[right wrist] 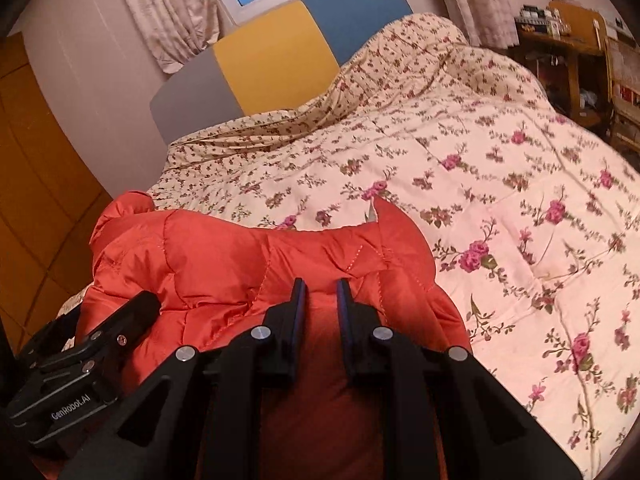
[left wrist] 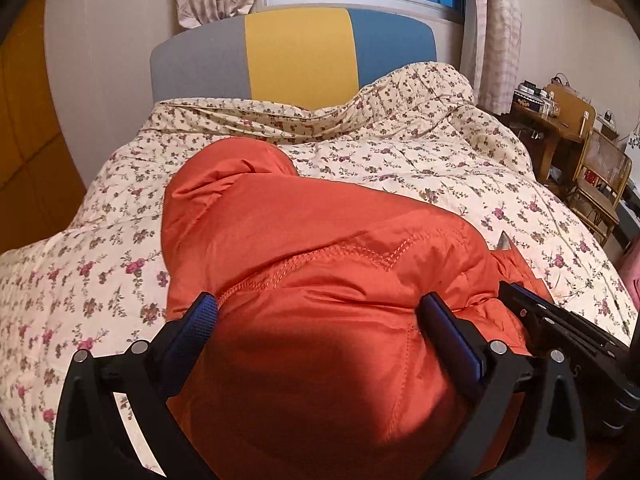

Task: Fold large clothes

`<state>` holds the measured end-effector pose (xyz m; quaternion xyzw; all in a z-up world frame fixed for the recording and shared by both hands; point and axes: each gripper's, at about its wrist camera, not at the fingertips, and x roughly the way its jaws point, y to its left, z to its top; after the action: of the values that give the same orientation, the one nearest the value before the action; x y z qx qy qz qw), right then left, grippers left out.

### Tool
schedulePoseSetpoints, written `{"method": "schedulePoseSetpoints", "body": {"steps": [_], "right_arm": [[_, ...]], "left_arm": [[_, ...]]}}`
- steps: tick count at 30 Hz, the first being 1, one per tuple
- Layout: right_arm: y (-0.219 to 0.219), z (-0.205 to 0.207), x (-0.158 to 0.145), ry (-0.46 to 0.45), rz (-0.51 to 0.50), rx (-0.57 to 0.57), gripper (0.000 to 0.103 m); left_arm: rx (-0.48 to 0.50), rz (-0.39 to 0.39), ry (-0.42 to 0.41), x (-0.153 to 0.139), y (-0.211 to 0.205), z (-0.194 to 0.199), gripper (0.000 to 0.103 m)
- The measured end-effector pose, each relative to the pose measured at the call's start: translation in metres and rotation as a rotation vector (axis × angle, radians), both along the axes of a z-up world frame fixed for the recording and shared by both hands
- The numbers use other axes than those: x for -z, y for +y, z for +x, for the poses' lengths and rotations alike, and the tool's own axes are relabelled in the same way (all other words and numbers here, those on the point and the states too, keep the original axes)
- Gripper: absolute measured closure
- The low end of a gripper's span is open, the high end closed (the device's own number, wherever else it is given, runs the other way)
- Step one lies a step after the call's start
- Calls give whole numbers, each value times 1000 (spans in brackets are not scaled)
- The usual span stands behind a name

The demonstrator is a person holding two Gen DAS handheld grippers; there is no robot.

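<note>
Orange quilted puffer jacket point(left wrist: 320, 248) lies bunched on the floral quilted bed cover point(left wrist: 440, 168), near its foot end, w/ the long axis running roughly toward the headboard point(left wrist: 296, 48) & the rounded hood-like end pointing that way. Left gripper point(left wrist: 316, 320) has its fingers spread wide around a thick fold, pads pressing in; right gripper point(right wrist: 320, 296) fingers stand narrow, pinching a ridge of fabric. Prob. mid-fold, both ends gripped: next move needs both hands carrying the near edge over together, keeping it even.

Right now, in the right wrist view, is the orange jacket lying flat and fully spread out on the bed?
No, the orange jacket is bunched into a puffy heap on the floral quilt, with a fold pinched in the right gripper.
</note>
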<state>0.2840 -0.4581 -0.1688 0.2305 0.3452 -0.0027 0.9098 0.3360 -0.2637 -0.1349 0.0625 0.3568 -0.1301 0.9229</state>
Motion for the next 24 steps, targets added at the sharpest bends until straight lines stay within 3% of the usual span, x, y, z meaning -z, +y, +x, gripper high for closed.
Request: {"method": "schedulePoseSetpoints", "body": {"steps": [14, 24], "right_arm": [[-4, 37, 25, 107, -13, -17, 89], [-5, 28, 25, 43, -21, 7, 89]], "left_arm": [[-27, 46, 28, 26, -14, 22, 3], [-27, 48, -14, 26, -11, 13, 3]]}}
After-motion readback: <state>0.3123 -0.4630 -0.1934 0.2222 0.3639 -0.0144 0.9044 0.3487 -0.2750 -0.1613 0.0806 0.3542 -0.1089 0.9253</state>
